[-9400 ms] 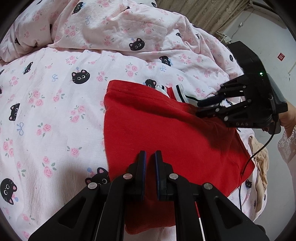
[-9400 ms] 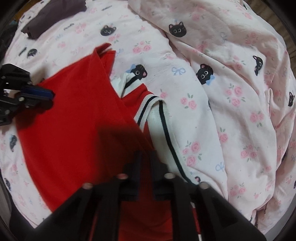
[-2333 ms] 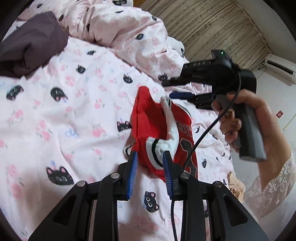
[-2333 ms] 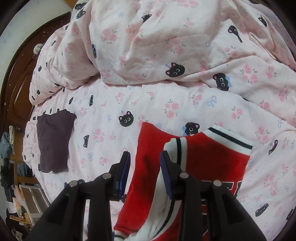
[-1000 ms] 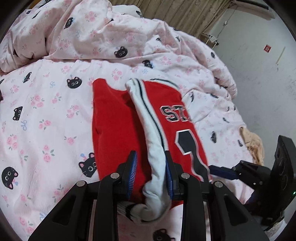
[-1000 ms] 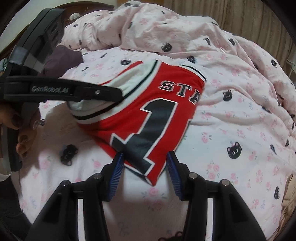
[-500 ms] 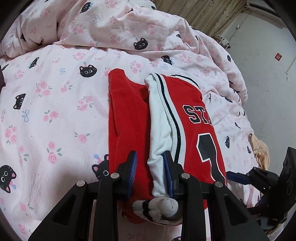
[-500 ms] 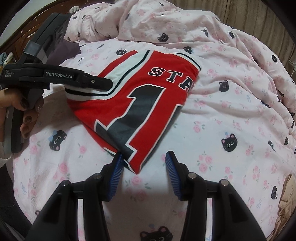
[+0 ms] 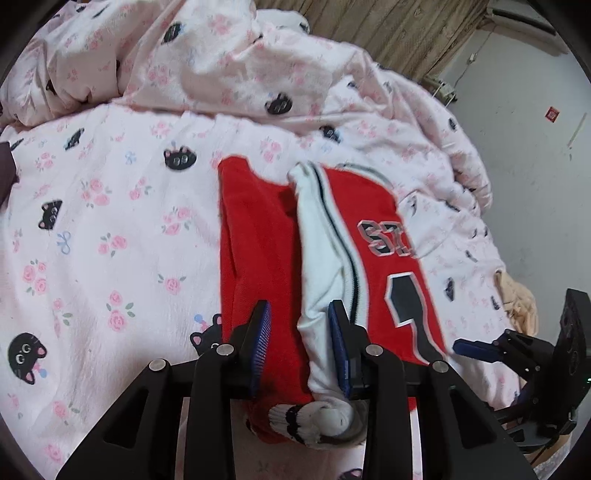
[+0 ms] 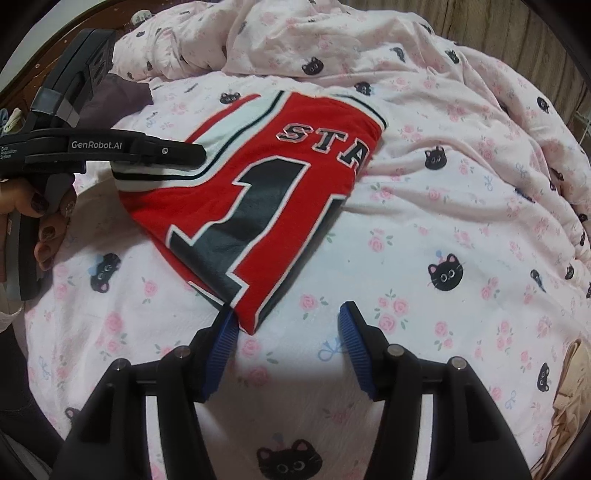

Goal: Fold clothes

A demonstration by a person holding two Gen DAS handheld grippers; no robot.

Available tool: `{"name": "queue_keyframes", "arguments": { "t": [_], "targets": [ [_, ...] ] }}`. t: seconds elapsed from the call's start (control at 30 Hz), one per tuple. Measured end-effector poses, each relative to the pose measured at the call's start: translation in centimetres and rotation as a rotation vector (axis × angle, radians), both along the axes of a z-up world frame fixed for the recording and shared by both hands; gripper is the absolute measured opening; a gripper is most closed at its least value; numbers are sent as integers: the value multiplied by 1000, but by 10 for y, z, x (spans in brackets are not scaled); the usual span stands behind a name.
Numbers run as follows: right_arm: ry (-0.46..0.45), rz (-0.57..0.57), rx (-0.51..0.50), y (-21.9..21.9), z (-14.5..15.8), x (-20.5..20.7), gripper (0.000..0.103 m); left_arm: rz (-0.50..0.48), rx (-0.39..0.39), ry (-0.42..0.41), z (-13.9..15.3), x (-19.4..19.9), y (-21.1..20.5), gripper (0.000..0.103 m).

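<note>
Jersey (image 10: 258, 192) folded on bedsheet (image 10: 424, 229); left claw (image 9: 299, 328) spread (astride white trim), right claw (image 10: 288, 325) spread.

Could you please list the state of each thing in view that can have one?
Red jersey: folded, lying flat on the bed, number side up.
White sleeve: lies along the jersey, between the left claw's fingers.
Left claw: open, straddling the sleeve.
Right claw: open, at the jersey's near corner, gripping nothing.
Quilt: bunched up beyond the jersey.
Dark garment: lying on the bed, partly hidden.
</note>
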State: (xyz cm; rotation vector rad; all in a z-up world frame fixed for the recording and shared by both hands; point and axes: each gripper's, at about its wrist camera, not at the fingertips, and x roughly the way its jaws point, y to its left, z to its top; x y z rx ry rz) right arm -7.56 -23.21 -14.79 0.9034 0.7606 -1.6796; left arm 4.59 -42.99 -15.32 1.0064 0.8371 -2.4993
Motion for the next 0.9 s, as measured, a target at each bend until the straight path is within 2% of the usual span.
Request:
{"name": "queue_keyframes", "arguments": {
  "t": [0.17,0.23,0.3,0.4,0.57,0.77,0.83,0.9],
  "targets": [
    [-34,40,-34,-1,12,10,60,-26,-75,47,26,12,10,29],
    [-21,49,-54,0,18,14,63,-37,-109,48,33,15,16,40],
    [-12,51,-76,2,22,16,67,-56,-139,41,38,16,23,45],
    [-16,29,-108,0,24,12,71,-81,-179,17,40,18,35,46],
    [-39,-7,-131,-4,21,4,71,-90,-196,-33,30,16,43,47],
    [-43,-51,-144,-11,14,0,78,-82,-213,-92,16,14,48,57],
    [-50,-52,-119,-14,8,0,78,-67,-202,-119,9,14,43,61],
    [-42,-48,-89,-17,1,1,78,-56,-156,-125,1,16,37,63]
  ]
}}
